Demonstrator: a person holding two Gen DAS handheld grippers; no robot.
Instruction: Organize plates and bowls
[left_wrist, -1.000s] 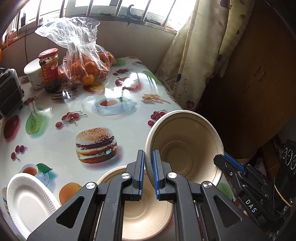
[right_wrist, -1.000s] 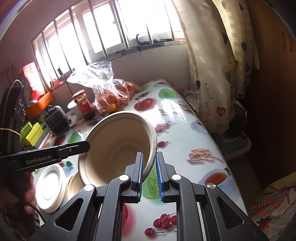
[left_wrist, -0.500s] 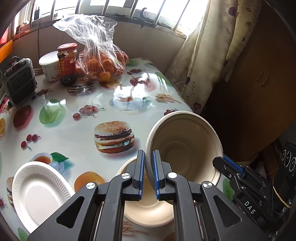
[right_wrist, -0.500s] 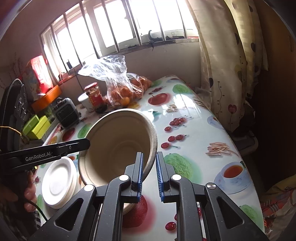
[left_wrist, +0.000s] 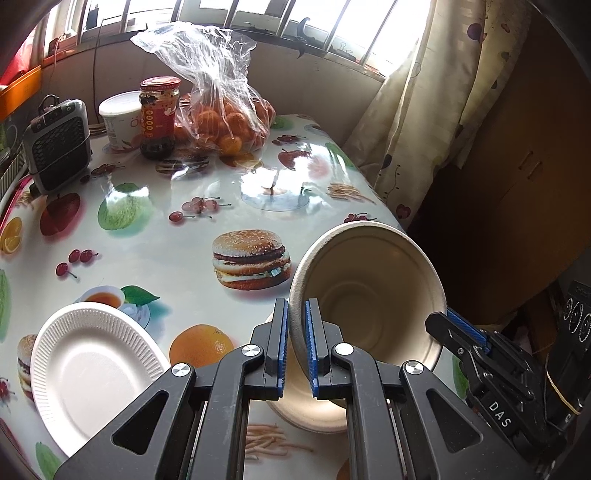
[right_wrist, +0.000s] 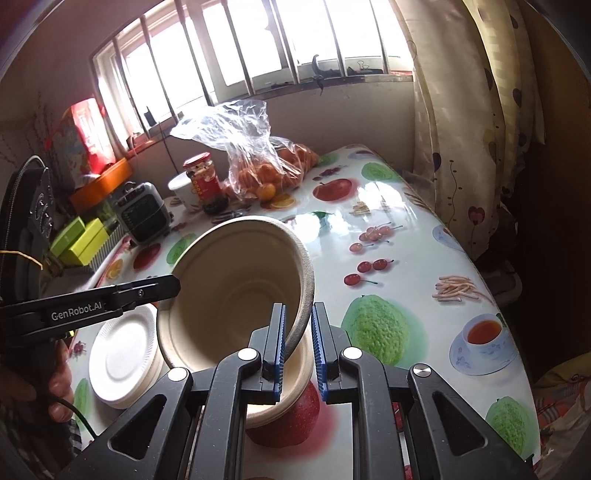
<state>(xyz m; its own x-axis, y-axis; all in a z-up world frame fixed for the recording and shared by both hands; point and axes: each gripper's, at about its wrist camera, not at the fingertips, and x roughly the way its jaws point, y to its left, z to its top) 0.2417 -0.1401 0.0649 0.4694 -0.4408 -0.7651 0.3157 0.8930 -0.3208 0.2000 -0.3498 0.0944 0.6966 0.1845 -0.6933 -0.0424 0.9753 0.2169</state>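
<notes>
Left gripper (left_wrist: 296, 345), right gripper (right_wrist: 298, 345) clamped.

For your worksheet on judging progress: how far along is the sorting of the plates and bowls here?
Done: white plates sit stacked on the table. In hand: the left gripper and right gripper each pinch the rim of one tilted beige bowl, held above another beige bowl. Left: setting the held bowl into the one below.
</notes>
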